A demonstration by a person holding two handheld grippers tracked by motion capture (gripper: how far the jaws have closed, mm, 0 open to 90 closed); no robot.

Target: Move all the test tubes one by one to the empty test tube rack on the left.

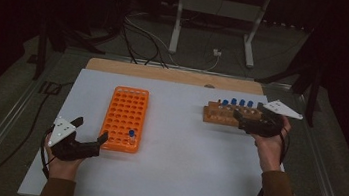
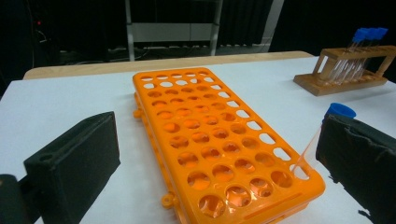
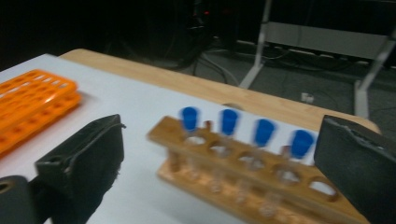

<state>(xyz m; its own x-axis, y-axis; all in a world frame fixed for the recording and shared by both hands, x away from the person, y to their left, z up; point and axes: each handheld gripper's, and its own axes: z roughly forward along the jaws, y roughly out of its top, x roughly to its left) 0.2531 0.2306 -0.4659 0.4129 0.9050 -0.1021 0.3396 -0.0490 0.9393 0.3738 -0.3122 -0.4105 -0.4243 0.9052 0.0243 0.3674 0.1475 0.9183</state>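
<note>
Progress: one blue-capped tube (image 1: 131, 134) stands in orange rack (image 1: 124, 118) | four tubes (image 3: 246, 128) wait in wooden rack (image 1: 221, 115) | right gripper (image 1: 240, 119) wide, approaching them | left gripper (image 1: 91, 135) wide, empty beside orange rack.

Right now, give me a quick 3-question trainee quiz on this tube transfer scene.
1. How many blue-capped tubes stand in the wooden rack?
2. True or false: the orange rack already holds one capped tube.
3. Which gripper is at the wooden rack: A) left gripper B) right gripper?

Key: 1. Four. 2. True, in a hole near its front right corner. 3. B, jaws open.
</note>
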